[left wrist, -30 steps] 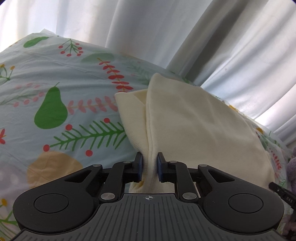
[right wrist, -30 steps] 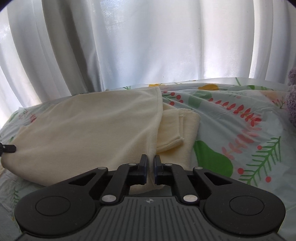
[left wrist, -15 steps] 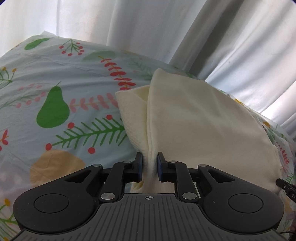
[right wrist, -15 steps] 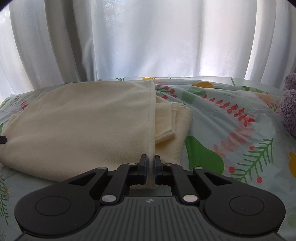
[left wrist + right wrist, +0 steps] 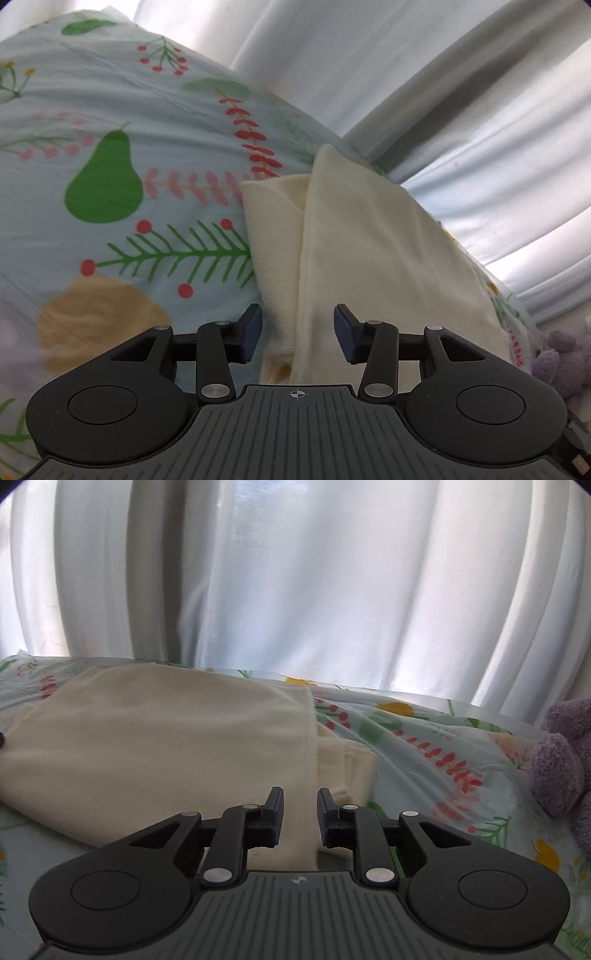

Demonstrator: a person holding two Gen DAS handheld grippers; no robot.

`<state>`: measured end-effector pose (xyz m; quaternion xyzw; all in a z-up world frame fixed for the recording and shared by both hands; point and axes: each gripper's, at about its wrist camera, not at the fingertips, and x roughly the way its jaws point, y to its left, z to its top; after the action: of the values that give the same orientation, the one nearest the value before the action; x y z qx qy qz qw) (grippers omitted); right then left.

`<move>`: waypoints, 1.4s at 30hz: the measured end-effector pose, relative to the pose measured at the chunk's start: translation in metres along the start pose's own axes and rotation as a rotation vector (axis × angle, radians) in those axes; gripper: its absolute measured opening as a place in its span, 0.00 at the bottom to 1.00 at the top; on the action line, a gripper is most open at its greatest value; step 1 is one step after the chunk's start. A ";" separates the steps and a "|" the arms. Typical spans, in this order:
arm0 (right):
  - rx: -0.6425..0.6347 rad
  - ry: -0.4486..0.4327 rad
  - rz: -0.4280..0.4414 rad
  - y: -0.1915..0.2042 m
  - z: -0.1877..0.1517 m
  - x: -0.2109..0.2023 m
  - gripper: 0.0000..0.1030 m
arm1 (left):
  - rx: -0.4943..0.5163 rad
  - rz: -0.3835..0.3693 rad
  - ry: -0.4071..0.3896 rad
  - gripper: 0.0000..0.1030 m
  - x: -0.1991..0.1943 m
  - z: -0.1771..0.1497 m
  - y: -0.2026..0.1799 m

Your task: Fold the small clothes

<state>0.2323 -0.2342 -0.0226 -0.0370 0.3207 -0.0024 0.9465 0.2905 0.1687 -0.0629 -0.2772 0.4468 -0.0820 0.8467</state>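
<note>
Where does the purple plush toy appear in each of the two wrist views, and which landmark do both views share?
Left wrist view: the purple plush toy sits at the far right edge, low, just past the right end of the cream garment.
Right wrist view: the purple plush toy is at the right edge, mid-height, on the printed bedsheet, apart from the garment.
Shared landmark: the cream garment's folded edge with the sleeve beneath it, and the white curtain behind.

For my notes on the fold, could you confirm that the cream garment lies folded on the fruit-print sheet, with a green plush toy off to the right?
Not quite: the plush toy is purple, not green, as the right wrist view shows. The rest stands: the cream garment lies folded on the fruit-print sheet, with the toy off to the right.
</note>
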 end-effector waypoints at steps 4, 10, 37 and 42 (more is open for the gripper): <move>-0.011 0.031 0.119 0.041 0.001 0.008 0.20 | -0.037 -0.063 0.010 0.48 0.014 0.004 0.005; -0.035 0.058 0.210 0.086 0.000 0.021 0.20 | -0.112 -0.117 0.026 0.28 0.022 0.011 0.019; 0.166 0.047 0.102 0.013 -0.015 -0.002 0.17 | 0.255 -0.177 0.100 0.21 0.072 -0.036 -0.157; 0.175 0.060 0.116 0.008 -0.017 0.000 0.19 | 0.238 -0.254 0.131 0.32 0.050 -0.041 -0.158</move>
<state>0.2218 -0.2270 -0.0368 0.0643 0.3490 0.0232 0.9346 0.3040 0.0018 -0.0315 -0.2232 0.4494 -0.2583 0.8255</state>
